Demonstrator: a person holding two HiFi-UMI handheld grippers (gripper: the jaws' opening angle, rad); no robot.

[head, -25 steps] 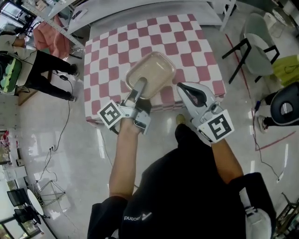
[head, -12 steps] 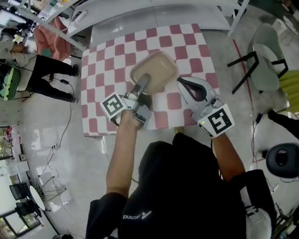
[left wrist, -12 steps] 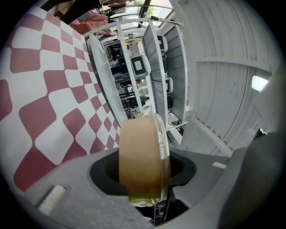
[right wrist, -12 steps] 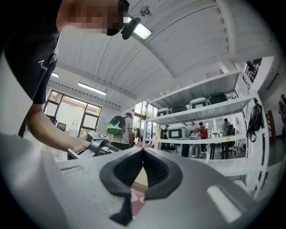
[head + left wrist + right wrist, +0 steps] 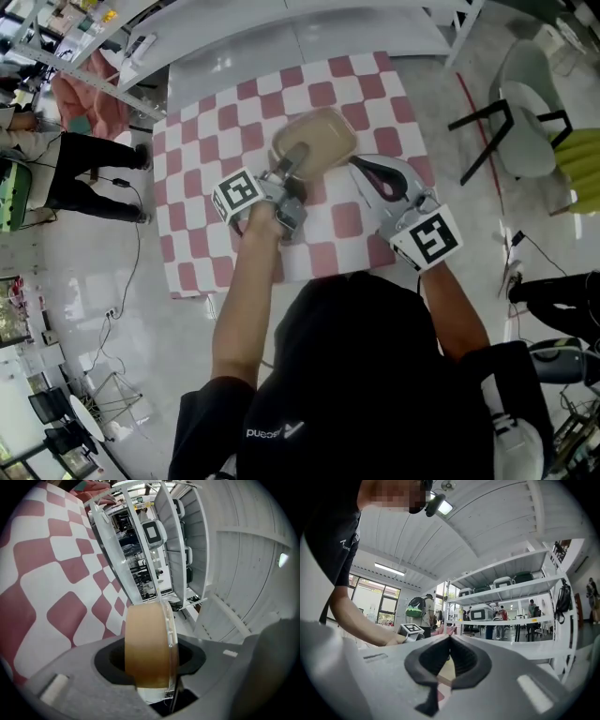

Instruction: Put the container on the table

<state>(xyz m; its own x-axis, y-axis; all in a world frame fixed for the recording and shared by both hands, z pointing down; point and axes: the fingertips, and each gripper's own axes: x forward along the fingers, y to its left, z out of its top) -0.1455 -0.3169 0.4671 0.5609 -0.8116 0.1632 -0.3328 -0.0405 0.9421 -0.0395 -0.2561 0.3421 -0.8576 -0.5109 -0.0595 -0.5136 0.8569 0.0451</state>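
A beige, lidded plastic container [image 5: 314,139] is over the red-and-white checkered table [image 5: 202,216], near its far middle. My left gripper [image 5: 292,159] is shut on the container's near rim. In the left gripper view the container [image 5: 149,644] stands on edge between the jaws, with the checkered cloth [image 5: 51,573] to its left. My right gripper [image 5: 356,162] hovers just right of the container with its jaws shut and nothing in them. In the right gripper view its tips [image 5: 449,638] meet, and the left gripper's marker cube [image 5: 411,630] shows beyond them.
White shelving [image 5: 309,23] runs behind the table's far edge. Chairs [image 5: 520,117] stand on the floor to the right. A person [image 5: 66,164] stands at the left beside pink cloth [image 5: 89,94].
Both grippers have moved forward from the table's near edge to over its middle. The container went with the left gripper and sits lower over the cloth.
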